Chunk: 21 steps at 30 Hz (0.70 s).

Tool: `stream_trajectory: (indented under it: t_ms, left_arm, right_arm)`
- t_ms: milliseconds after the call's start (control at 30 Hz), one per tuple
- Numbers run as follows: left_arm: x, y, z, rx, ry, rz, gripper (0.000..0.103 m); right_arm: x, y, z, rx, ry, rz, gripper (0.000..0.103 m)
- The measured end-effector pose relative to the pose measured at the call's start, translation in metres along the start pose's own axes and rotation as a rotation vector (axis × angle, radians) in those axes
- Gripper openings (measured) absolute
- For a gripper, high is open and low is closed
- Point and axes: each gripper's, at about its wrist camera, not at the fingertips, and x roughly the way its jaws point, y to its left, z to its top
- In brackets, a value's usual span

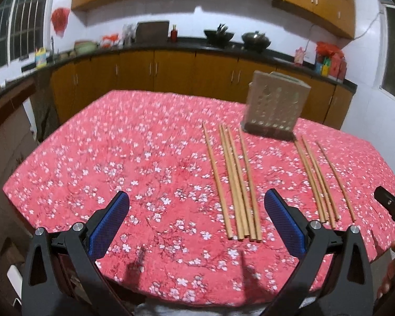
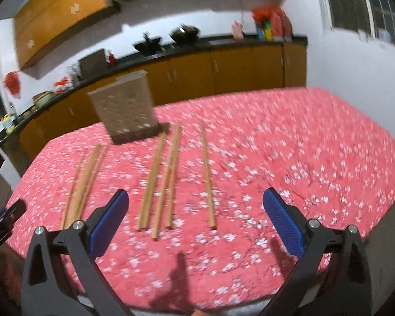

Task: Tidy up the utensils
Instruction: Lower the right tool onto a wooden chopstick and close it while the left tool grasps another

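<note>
Left wrist view: wooden chopsticks (image 1: 234,181) lie in two loose groups on the desk (image 1: 118,158), before a perforated holder (image 1: 275,105).
Both the left gripper (image 1: 196,216) and right gripper (image 2: 194,216) hover with jaws spread, pinching nothing. Thin, stiff, light and smooth, the sticks would likely roll on the flowered cloth; pinch mid-length. The holder looks like plastic, though blur obscures it.

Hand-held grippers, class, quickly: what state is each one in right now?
Left hand-held gripper: open, holding nothing.
Right hand-held gripper: open, holding nothing.
</note>
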Motion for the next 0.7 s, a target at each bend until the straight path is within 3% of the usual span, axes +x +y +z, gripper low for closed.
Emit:
stream_trajectory:
  t_ms: [67, 267, 367, 400, 700]
  left_arm:
    - [0.010, 0.002, 0.003, -0.006, 0.025, 0.005, 0.101]
    - [0.040, 0.004, 0.012, 0.025, 0.088, 0.014, 0.100]
    - [0.052, 0.000, 0.017, 0.048, 0.113, 0.001, 0.081]
    - [0.057, -0.002, 0.018, 0.054, 0.130, -0.009, 0.074]
    - [0.086, -0.017, 0.015, 0.074, 0.230, -0.097, 0.042]
  right_arm:
    - [0.016, -0.008, 0.004, 0.023, 0.043, -0.011, 0.095]
    - [0.064, -0.015, 0.013, 0.052, 0.160, -0.006, 0.057]
    - [0.082, -0.015, 0.015, 0.050, 0.203, -0.003, 0.046]
    - [0.087, -0.015, 0.015, 0.044, 0.215, -0.005, 0.044]
    - [0.103, -0.009, 0.011, 0.002, 0.241, -0.024, 0.041]
